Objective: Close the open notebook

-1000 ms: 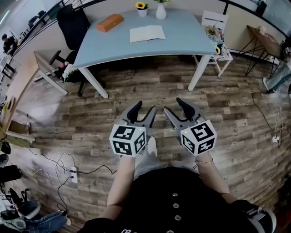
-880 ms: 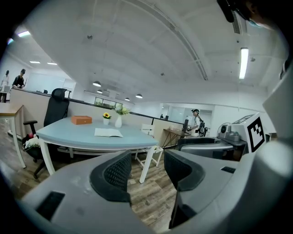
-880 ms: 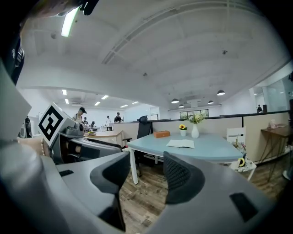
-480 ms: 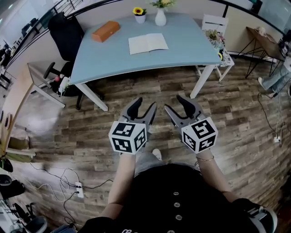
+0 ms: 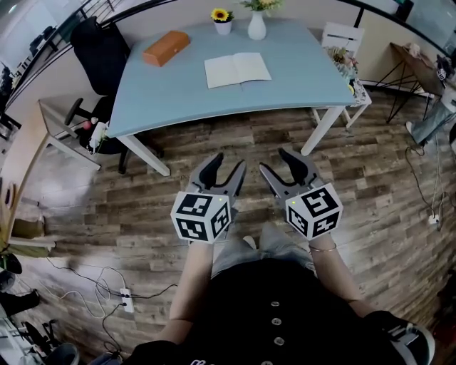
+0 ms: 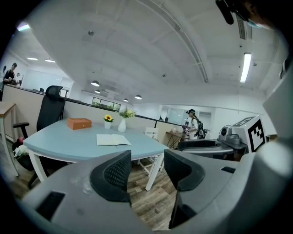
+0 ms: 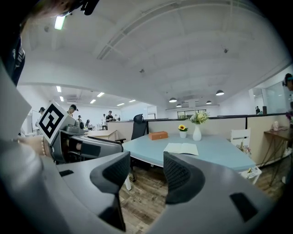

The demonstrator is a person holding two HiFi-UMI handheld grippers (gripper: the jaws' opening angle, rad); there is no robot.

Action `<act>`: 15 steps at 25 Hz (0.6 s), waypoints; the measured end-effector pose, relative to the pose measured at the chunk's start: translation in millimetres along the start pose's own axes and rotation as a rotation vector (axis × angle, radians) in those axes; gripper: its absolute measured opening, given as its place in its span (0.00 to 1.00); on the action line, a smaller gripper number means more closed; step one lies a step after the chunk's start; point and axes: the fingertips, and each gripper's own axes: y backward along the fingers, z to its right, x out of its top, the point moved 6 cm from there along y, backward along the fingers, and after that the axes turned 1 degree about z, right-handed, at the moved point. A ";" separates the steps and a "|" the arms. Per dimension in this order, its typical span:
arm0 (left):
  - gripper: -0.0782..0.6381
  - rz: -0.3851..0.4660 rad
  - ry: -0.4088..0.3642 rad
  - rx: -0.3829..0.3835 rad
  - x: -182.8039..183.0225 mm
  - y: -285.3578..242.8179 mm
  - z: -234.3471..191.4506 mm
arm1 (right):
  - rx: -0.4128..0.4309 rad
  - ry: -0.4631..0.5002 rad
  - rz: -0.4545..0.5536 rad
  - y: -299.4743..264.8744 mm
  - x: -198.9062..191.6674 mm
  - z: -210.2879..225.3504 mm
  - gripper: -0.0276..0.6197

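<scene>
The open notebook (image 5: 237,70) lies flat with its white pages up on the light blue table (image 5: 178,93), far ahead of both grippers. It also shows small in the left gripper view as the notebook (image 6: 112,140) and in the right gripper view as the notebook (image 7: 181,148). My left gripper (image 5: 226,170) is held over the wooden floor, open and empty. Beside it my right gripper (image 5: 275,165) is also open with nothing between its fingers. Both are well short of the table's near edge.
On the table's far side stand an orange box (image 5: 165,48), a small pot with a yellow flower (image 5: 223,21) and a white vase (image 5: 256,25). A black office chair (image 5: 103,53) is at the left, a white chair (image 5: 343,39) at the right. Cables (image 5: 107,292) lie on the floor.
The view has moved a little closer to the table and shifted, so the table and notebook sit slightly lower and to the right. Both grippers stay open in the same pose.
</scene>
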 end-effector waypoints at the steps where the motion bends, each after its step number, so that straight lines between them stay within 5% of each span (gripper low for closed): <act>1: 0.39 -0.006 0.004 -0.002 -1.4 -0.8 -1.6 | 0.001 -0.003 -0.006 -2.3 -1.5 0.1 0.38; 15: 0.39 -0.036 0.034 0.013 -2.7 -31.4 -31.8 | 0.051 0.002 -0.045 -54.8 -0.8 22.5 0.38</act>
